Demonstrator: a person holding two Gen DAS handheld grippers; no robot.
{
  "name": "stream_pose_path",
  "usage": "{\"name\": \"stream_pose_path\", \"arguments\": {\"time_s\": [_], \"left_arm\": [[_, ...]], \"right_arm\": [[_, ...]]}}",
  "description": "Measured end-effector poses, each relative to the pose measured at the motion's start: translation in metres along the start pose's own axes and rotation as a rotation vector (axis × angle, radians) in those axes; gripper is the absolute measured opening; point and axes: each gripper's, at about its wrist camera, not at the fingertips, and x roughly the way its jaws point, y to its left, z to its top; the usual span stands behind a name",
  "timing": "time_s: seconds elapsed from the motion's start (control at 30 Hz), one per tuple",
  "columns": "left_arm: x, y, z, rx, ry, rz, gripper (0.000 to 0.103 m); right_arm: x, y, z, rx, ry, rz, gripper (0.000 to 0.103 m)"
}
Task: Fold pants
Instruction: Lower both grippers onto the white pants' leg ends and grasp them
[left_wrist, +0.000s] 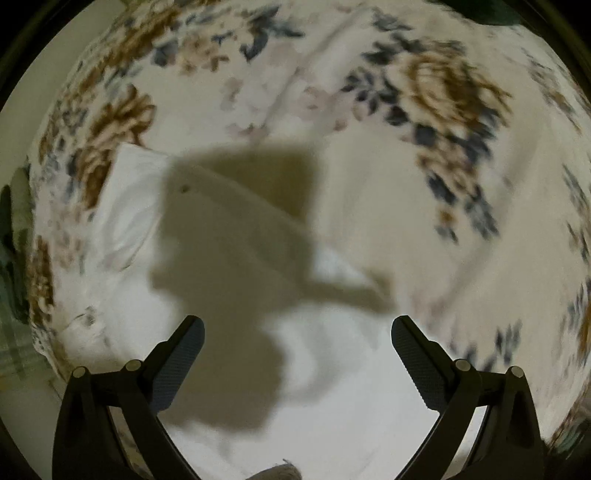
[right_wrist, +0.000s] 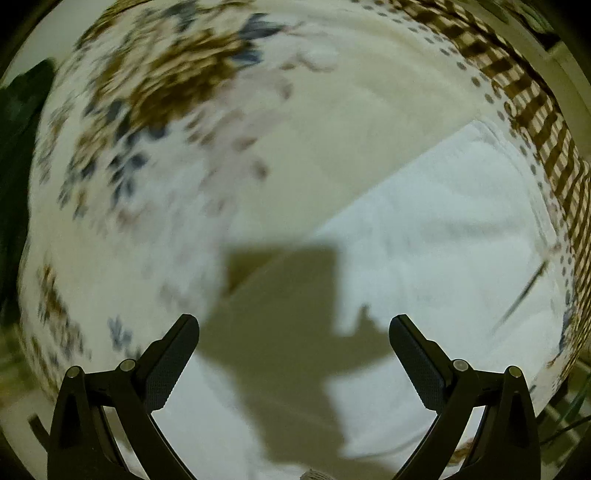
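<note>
So both claws are hovering above the white pants (left_wrist: 236, 229), which are spread on a bed with a floral cover (left_wrist: 443, 92). Everything's motion-blurred, so take the fine detail with a grain of salt.

The left claw (left_wrist: 297, 328) has its jaws spread wide with nothing between them, just white fabric underneath and its own shadow on the cloth. Same for the right claw (right_wrist: 293, 326): gaping wide, holding nothing.

Where the pants are: in the left wrist view, the white cloth sits right under the claw and runs up and to the left, with a corner or end poking out toward the floral print. In the right wrist view, the pants (right_wrist: 443, 229) fill the lower right, and a straight edge runs diagonally from near the claw up toward the checked border (right_wrist: 535, 122) of the cover. So the long axis looks roughly diagonal. Neither claw seems clearly closer; both are right over the cloth.

Probably each claw needs to drop and pinch an edge next. Can't tell waistband from leg hem here.

No containers in sight.
</note>
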Motion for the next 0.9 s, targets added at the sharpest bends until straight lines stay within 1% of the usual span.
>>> {"name": "stream_pose_path", "arguments": {"time_s": [0.1, 0.17, 0.3, 0.4, 0.47, 0.5, 0.53, 0.57, 0.6, 0.63, 0.67, 0.73, 0.77, 0.8, 0.9], "left_arm": [[0.018, -0.003, 0.019, -0.015, 0.011, 0.021, 0.103], [0.029, -0.002, 0.029, -0.028, 0.034, 0.034, 0.103], [0.043, 0.002, 0.043, -0.048, 0.067, 0.034, 0.103], [0.049, 0.004, 0.052, -0.032, 0.074, 0.030, 0.103], [0.048, 0.008, 0.054, -0.011, 0.062, 0.018, 0.100], [0.046, 0.010, 0.055, -0.001, 0.048, 0.009, 0.092], [0.042, 0.013, 0.056, 0.011, 0.026, -0.003, 0.079], [0.038, 0.014, 0.057, 0.018, 0.011, -0.012, 0.071], [0.033, 0.019, 0.057, 0.021, -0.006, -0.010, 0.050], [0.030, 0.025, 0.058, 0.016, -0.015, -0.001, 0.033], [0.027, 0.034, 0.059, 0.003, -0.025, -0.017, 0.030], [0.019, 0.052, 0.059, -0.012, -0.040, -0.072, 0.019], [0.017, 0.058, 0.058, -0.010, -0.050, -0.087, 0.016], [0.015, 0.068, 0.055, -0.008, -0.063, -0.103, 0.011], [-0.007, 0.089, 0.039, -0.017, -0.103, -0.160, 0.008]], "right_arm": [[0.020, -0.002, 0.022, 0.063, 0.000, -0.038, 0.103], [0.033, -0.004, 0.036, 0.109, 0.004, -0.053, 0.103], [0.053, -0.004, 0.057, 0.170, 0.012, -0.081, 0.103], [0.066, -0.002, 0.071, 0.194, 0.021, -0.113, 0.103], [0.075, 0.000, 0.078, 0.205, 0.030, -0.120, 0.101], [0.079, 0.002, 0.080, 0.202, 0.032, -0.124, 0.098], [0.081, 0.004, 0.082, 0.196, 0.031, -0.126, 0.092], [0.081, 0.005, 0.082, 0.186, 0.024, -0.131, 0.089], [0.082, 0.006, 0.082, 0.174, 0.016, -0.138, 0.080], [0.082, 0.009, 0.083, 0.157, 0.008, -0.142, 0.068], [0.082, 0.010, 0.082, 0.142, 0.002, -0.146, 0.060], [0.080, 0.015, 0.084, 0.114, -0.005, -0.150, 0.028], [0.074, 0.021, 0.078, 0.105, -0.006, -0.145, 0.020], [0.071, 0.022, 0.072, 0.096, -0.009, -0.140, 0.012], [0.056, 0.025, 0.065, 0.074, -0.036, -0.108, 0.006]]}}
